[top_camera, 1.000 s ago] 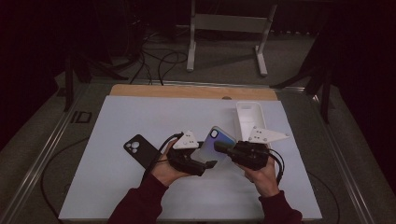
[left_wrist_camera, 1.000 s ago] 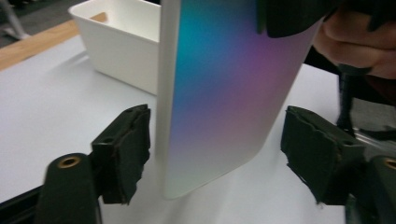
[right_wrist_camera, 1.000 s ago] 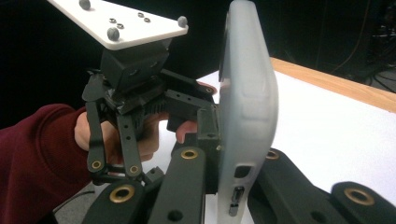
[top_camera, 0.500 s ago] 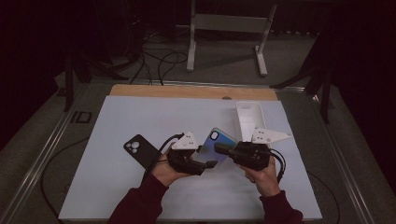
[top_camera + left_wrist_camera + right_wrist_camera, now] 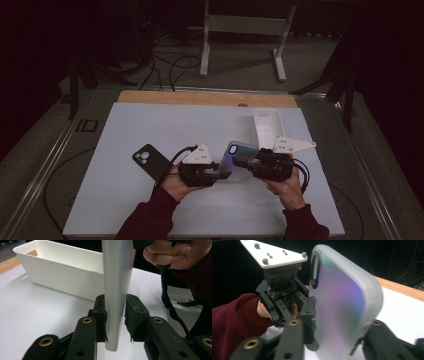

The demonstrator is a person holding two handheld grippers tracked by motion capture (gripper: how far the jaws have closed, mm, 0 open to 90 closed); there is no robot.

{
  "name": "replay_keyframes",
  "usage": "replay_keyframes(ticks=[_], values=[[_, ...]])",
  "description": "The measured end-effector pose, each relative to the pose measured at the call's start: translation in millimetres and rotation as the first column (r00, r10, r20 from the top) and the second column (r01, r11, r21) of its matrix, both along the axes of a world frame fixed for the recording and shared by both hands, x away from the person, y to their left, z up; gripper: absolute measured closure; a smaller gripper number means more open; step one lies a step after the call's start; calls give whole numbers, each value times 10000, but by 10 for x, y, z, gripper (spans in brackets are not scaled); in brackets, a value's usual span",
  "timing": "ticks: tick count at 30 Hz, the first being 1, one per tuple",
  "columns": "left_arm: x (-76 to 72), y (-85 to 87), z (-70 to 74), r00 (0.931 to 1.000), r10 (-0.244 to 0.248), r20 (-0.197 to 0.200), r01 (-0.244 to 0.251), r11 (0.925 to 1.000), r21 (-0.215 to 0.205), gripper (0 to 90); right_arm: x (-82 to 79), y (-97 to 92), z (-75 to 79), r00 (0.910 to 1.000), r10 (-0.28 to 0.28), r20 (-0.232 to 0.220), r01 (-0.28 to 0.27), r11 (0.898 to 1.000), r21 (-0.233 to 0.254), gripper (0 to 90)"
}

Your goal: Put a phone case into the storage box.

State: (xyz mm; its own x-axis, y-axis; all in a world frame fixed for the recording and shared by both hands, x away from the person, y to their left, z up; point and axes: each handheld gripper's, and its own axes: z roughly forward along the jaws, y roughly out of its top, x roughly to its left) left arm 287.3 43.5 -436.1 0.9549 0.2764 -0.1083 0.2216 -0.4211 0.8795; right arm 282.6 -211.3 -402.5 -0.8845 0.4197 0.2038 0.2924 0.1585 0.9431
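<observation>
One iridescent phone case is held on edge between two hand-held grippers, just in front of the near end of the white bin on the worktop. The left hand-held gripper has its jaws around the case's lower end; they have just been closing, and in the left gripper view one pad lies against the case while the other stands a sliver off it, so the jaws are apart. The right hand-held gripper has just been opening its jaws; in the right gripper view the case stands between them, one pad beside its face, the far jaw clear of it. A black phone case lies flat on the worktop, well to the left of the bin.
</observation>
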Motion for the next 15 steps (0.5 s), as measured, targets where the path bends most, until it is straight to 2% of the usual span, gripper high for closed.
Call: replay_keyframes(ticks=[3,7,8,9,10,11,13,14,15], values=[[-17,-17,-6,10000,-55,81,54,10000,43,807,7,15,-6,10000,-30,-87,30,10000,18,495],[-31,-32,0,9998,4,219,-6,10000,86,811,7,34,-8,9998,-124,-169,124,9999,8,423],[-39,-41,2,9996,50,288,-54,9999,124,812,7,45,-9,9996,-213,-206,212,9998,-66,362],[-42,-43,5,9993,134,350,-140,9997,187,814,0,66,-10,9986,-495,-184,489,9984,-287,281],[-40,-38,6,9993,135,335,-140,9998,151,814,-5,82,-16,9971,-765,-39,762,9953,-602,248],[-40,-38,6,9993,135,335,-140,9998,151,814,-10,85,-23,9967,-813,19,812,9942,-705,219],[-39,-32,9,9991,181,373,-187,9997,162,814,-10,85,-23,9967,-813,19,812,9942,-705,219],[-34,-14,18,9986,337,403,-344,9993,161,814,-12,87,-28,9956,-939,-1,936,9930,-717,172],[-34,-9,20,9982,436,423,-444,9989,172,814,-12,64,-33,9900,-1413,-38,1407,9875,-716,122]])
